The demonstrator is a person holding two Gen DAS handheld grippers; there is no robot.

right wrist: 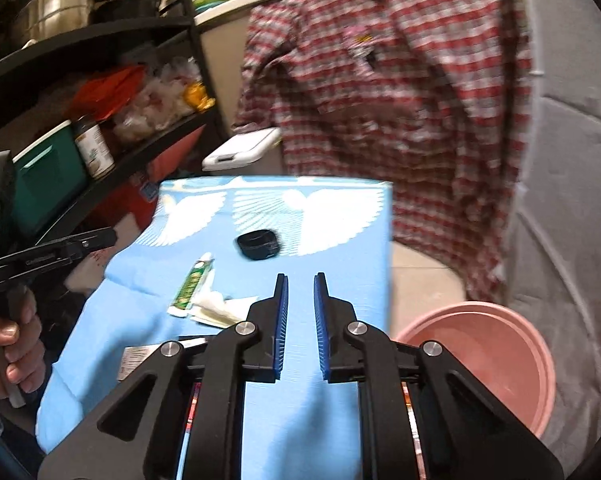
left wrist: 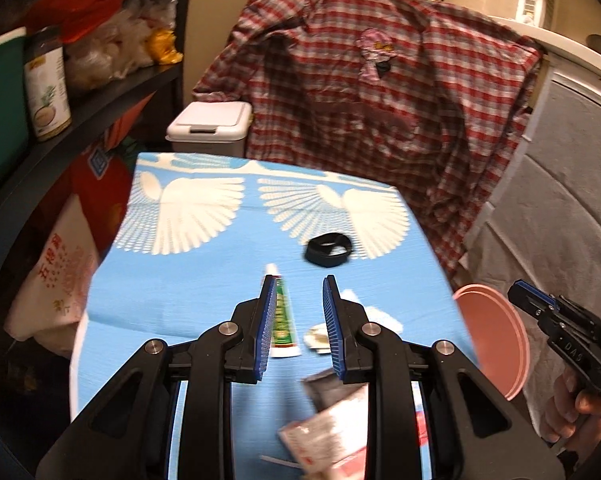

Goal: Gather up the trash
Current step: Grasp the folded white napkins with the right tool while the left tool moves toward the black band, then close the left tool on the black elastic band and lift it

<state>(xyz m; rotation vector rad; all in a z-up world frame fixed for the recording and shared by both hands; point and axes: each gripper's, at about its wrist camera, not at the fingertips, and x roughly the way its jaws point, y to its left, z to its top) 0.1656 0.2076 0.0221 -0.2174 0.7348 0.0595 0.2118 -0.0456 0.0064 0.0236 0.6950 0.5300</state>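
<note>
1. While your left tool [left wrist: 299,322] hovers over the blue worktop [left wrist: 204,288], its pads stand a little apart with nothing pinched. From the left wrist view, the trash lies uncollected: a green-and-white tube [left wrist: 282,320] just under the left pad, crumpled white paper [left wrist: 376,314] and a small wrapper [left wrist: 318,338] by the right pad, and a red-and-white packet [left wrist: 332,428] nearer the camera. A black ring-shaped thing [left wrist: 328,250] sits farther out. The pink bin [left wrist: 496,336] stands beside the worktop's right edge. Red Chinese characters mark a white bag [left wrist: 60,280] on the left, too blurred to read; your right tool's body shows "DAS".

2. From the right wrist view, your right tool [right wrist: 301,320] is narrowly parted and holds nothing, above bare worktop. Tube, paper and black thing lie ahead to its left, and the bin looks empty as far as shown. I judge the task barely begun: everything remains to collect. The tube's label is unreadable.
</note>
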